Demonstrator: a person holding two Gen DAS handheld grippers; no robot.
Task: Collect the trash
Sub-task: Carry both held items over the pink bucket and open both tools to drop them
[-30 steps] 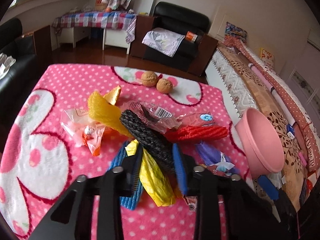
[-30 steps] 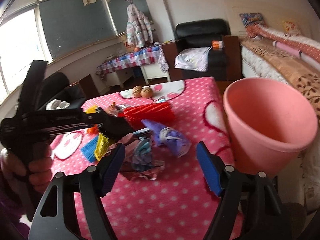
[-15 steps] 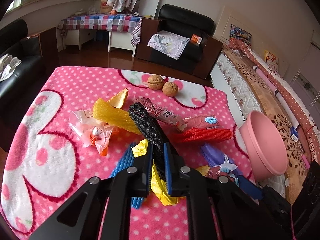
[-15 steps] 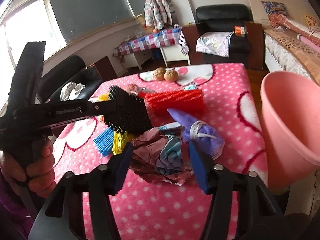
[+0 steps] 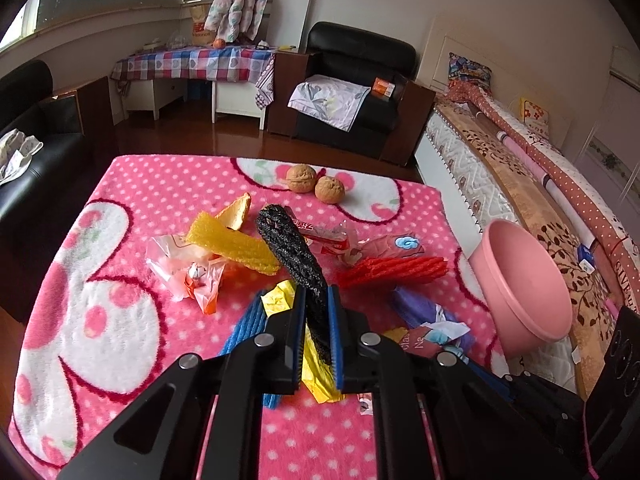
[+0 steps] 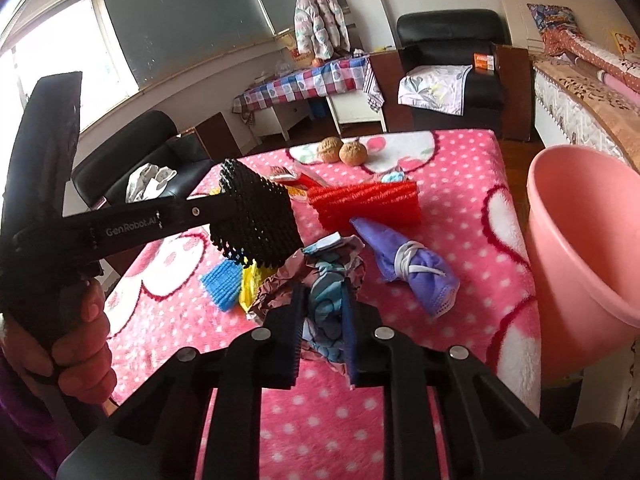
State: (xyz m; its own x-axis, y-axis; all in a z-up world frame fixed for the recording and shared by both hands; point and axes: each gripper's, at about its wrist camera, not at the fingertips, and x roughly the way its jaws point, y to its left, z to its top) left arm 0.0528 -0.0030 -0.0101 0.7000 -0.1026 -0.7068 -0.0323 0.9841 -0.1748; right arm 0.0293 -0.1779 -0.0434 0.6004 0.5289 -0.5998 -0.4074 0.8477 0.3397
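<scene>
My left gripper (image 5: 316, 320) is shut on one end of a black foam net (image 5: 292, 248), which sticks up ahead of the fingers, off the pile. The right wrist view shows that net (image 6: 256, 220) held up at the left by a hand on the left gripper. My right gripper (image 6: 322, 296) is closing, and its pads squeeze a crumpled blue and brown wrapper (image 6: 332, 264) on the pink dotted blanket (image 6: 460, 184). A pink bin (image 6: 580, 240) stands off the table's right edge, also seen in the left wrist view (image 5: 524, 280).
More litter lies on the blanket: a red foam net (image 6: 368, 204), a purple mask (image 6: 412, 264), a yellow foam net (image 5: 232, 248), a yellow wrapper (image 5: 280, 300), a blue foam net (image 5: 244, 328) and a clear wrapper (image 5: 188, 276). Two walnuts (image 5: 316, 184) sit at the far edge.
The left jaws closed on the black net and raised it off the pile. The right jaws narrowed from wide apart onto the crumpled wrapper.
</scene>
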